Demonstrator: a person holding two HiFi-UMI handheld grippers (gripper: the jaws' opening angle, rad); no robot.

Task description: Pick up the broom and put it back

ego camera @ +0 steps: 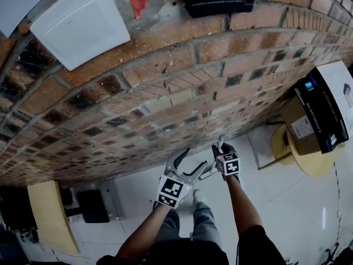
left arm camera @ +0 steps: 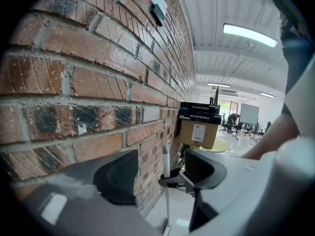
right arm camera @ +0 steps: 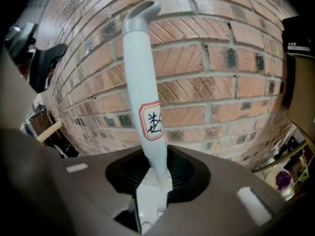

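Your right gripper is clamped on the smooth, round white broom handle. Its ribbed black pads pinch it just below a red-bordered label. The handle stands upright, close before the rough red-brown brick wall. Your left gripper holds nothing, and its mesh-textured black pads stand a little apart.

L hand-held gripper, R hand-held gripper: grey, blk/wht marker cubes; dark tee, jeans.
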